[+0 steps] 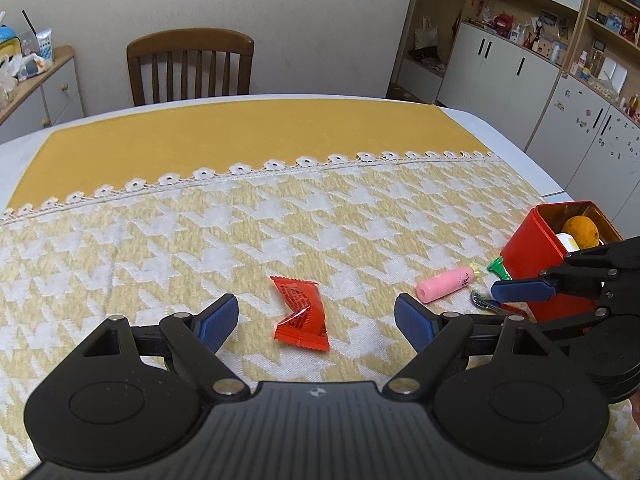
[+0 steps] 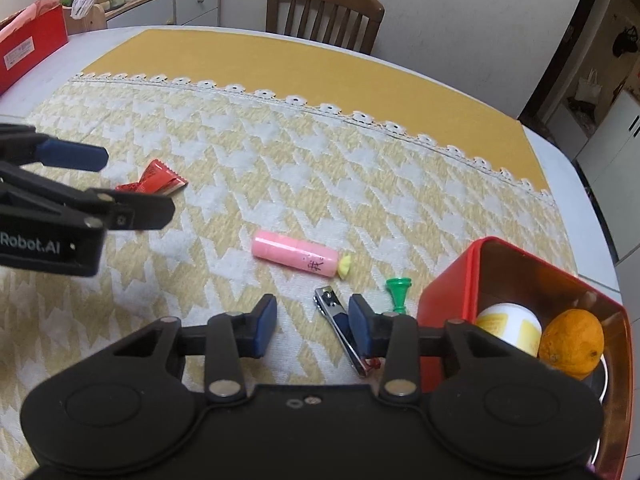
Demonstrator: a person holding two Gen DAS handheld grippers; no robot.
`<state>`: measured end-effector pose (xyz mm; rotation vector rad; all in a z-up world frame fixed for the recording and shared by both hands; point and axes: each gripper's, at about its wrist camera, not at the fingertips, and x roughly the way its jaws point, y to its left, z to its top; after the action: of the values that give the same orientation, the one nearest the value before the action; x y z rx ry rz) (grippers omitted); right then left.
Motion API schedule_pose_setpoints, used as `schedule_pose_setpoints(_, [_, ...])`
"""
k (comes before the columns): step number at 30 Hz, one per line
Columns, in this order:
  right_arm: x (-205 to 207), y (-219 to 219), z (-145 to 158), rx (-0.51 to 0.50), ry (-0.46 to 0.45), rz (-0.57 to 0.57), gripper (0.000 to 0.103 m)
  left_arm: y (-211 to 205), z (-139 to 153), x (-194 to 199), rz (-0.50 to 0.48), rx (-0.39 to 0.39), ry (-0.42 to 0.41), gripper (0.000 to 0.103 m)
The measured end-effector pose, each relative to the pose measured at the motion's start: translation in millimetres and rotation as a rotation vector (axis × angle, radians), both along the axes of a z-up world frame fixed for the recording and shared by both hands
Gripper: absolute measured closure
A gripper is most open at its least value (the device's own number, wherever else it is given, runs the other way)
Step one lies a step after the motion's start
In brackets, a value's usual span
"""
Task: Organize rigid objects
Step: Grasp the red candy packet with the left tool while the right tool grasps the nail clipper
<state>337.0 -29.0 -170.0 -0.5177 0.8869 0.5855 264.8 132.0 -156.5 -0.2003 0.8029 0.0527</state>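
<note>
Inside red tin [image 2: 448, 280]: orange [image 2: 572, 340], white jar [image 2: 510, 324].

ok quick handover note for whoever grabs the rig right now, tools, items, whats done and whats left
Left tool: open, above the red candy wrapper, not touching it.
Right tool: empty, partly closed, nail clipper between its fingers, not gripped yet.
Done: orange and yellow-white jar sit in the red tin.
Left on the cloth: wrapper, clipper, pink tube, green piece beside the tin.
</note>
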Motion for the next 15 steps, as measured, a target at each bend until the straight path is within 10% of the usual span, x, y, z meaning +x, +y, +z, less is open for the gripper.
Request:
schedule_pose_setpoints(6, [1.0, -4.9, 0.2, 0.021, 0.036, -0.024, 0.097, 1.9, -7.6, 6.1, -0.002, -0.015, 0.035, 0.045])
schedule_pose_setpoints(15, [-13.2, -15.6, 1.4, 0.071, 0.035, -0.071, 0.099, -0.4, -13.5, 9.1, -0.009, 0.02, 0.054, 0.08])
